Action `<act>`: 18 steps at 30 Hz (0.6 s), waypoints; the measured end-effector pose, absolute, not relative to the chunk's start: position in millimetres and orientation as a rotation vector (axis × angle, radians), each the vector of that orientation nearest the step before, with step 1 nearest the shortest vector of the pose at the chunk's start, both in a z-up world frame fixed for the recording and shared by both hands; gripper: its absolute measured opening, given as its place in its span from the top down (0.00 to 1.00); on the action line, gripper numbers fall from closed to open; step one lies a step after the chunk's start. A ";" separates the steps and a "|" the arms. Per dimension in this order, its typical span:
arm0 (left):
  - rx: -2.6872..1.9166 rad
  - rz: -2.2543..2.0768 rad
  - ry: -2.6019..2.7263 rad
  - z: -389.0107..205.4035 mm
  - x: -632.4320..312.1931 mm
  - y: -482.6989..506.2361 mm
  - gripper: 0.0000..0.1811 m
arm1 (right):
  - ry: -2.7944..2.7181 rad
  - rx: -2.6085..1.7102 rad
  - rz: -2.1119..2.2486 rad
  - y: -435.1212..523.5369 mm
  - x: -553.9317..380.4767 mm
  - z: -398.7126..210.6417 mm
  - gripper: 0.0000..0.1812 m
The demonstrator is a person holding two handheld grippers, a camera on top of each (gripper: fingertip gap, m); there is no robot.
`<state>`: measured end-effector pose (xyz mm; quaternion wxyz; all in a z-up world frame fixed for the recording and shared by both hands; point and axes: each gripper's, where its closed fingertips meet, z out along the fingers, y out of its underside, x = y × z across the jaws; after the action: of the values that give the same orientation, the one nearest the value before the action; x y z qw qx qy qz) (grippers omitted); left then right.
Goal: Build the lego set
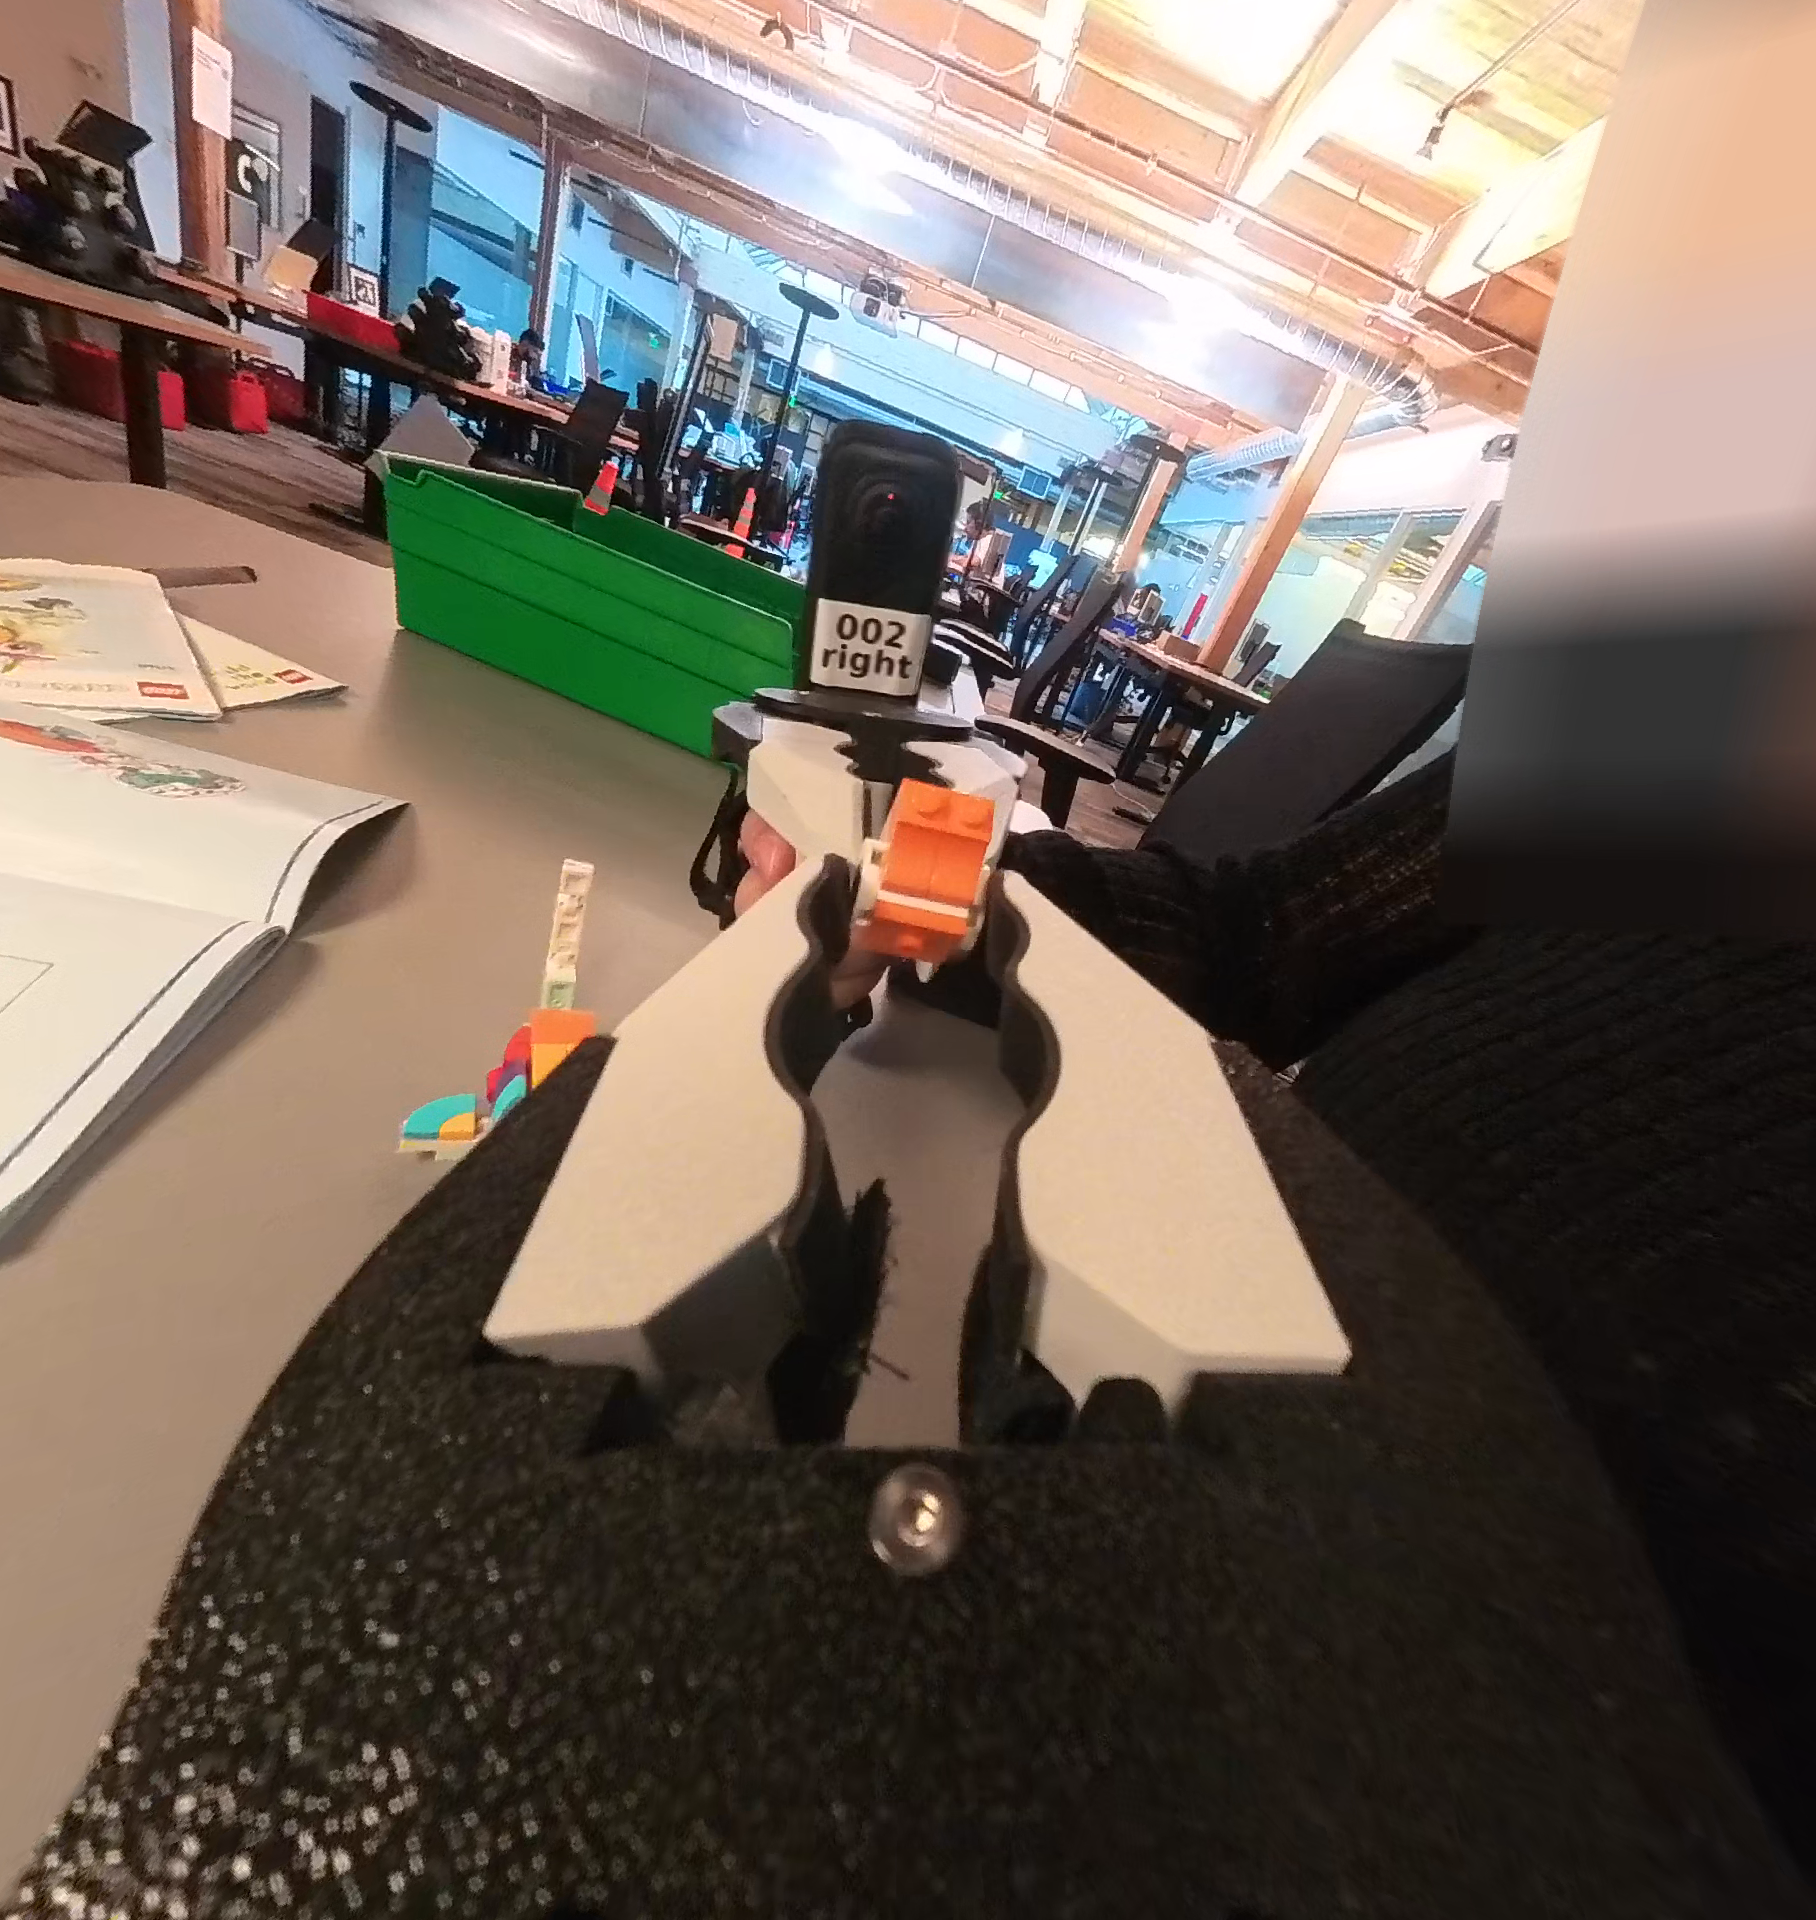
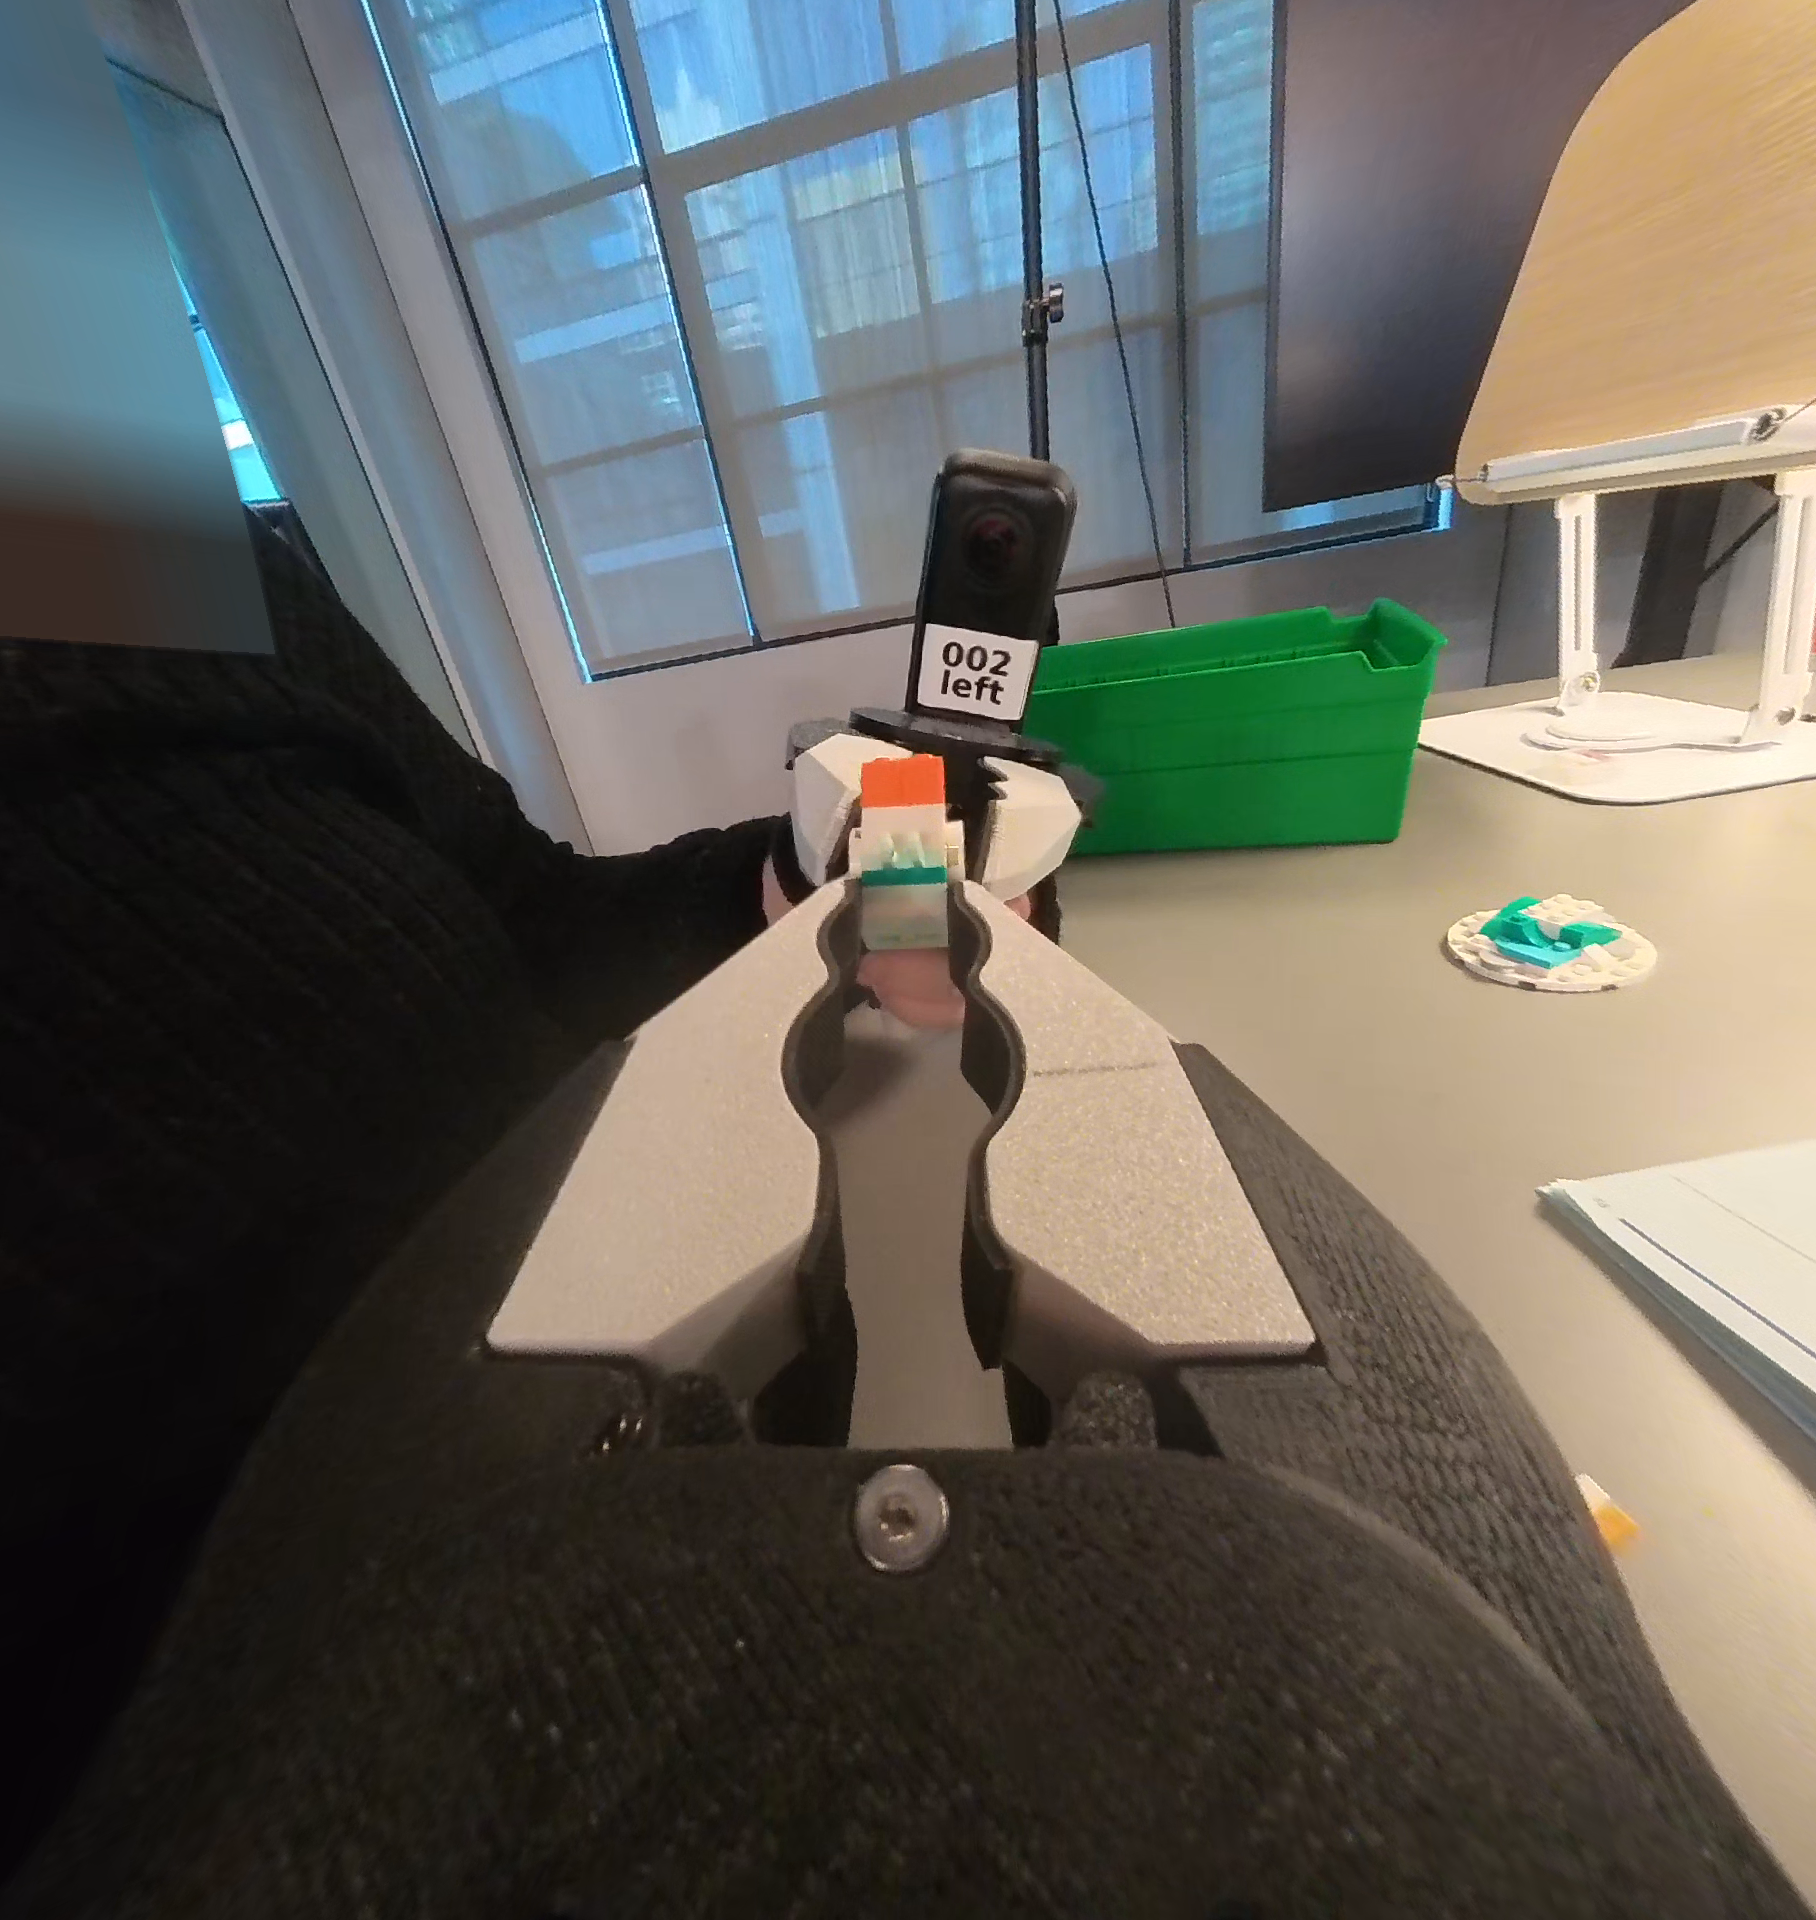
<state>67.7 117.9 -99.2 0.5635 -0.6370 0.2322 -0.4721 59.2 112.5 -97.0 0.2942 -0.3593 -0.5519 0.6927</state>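
The little orange-topped lego chunk (image 1: pixel 925 883) is up in the air over the desk's (image 1: pixel 530 790) near edge, pinched from both sides by the left gripper (image 1: pixel 919 914) and the right gripper (image 2: pixel 909 914), so probably best to squeeze straight and even so nothing pops off.

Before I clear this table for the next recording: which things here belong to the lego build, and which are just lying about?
Part of the build:
- orange-topped lego piece, clamped between both grippers, left gripper and right gripper
- colourful sub-build
- round white plate build
- open instruction booklet
- green bin

Lying about:
- white stand
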 end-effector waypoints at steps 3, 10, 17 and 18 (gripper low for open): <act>-1.508 -1.097 0.533 -101.2 65.0 120.3 0.87 | -1.468 -0.970 1.834 113.4 57.4 -99.0 0.91; -1.614 -0.939 0.452 -117.9 43.8 138.4 0.87 | -1.487 -0.981 1.538 140.4 58.6 -100.6 0.81; -1.788 -0.638 0.531 -144.2 35.6 157.6 0.87 | -1.803 -0.977 0.803 184.1 80.8 -153.9 0.76; -1.807 -0.589 0.547 -147.6 34.6 160.6 0.87 | -1.843 -0.967 0.703 188.8 84.2 -161.8 0.75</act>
<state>34.6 160.6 -147.6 0.5494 -0.7634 0.2311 -0.2489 84.2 188.8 -161.8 0.4549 -0.3920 -0.7471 0.2851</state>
